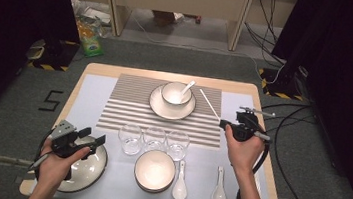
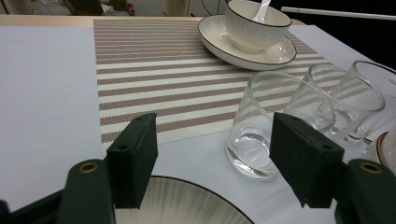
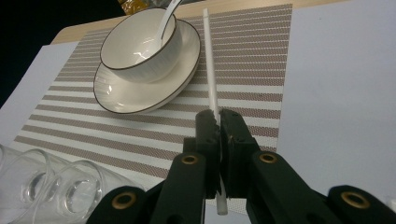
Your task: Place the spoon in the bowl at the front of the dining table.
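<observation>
My right gripper [image 1: 222, 123] is shut on a thin white chopstick [image 1: 210, 104] over the right edge of the striped placemat [image 1: 123, 103]. In the right gripper view the chopstick [image 3: 209, 60] runs forward from between the closed jaws [image 3: 218, 116], pointing past a bowl on a saucer [image 3: 140, 46]. My left gripper [image 1: 94, 136] is open at the front left, just above a large pale plate [image 1: 93, 170]. In the left gripper view nothing sits between its jaws [image 2: 212, 123]; the plate's rim [image 2: 187, 205] lies below them.
The bowl [image 1: 176, 93] with a spoon stands on its saucer [image 1: 163, 109] at the mat's far side. Three glasses [image 1: 154, 138] line up mid-table. A stack of bowls [image 1: 155, 170] and two white spoons [image 1: 180, 183] [image 1: 219, 187] lie near the front edge.
</observation>
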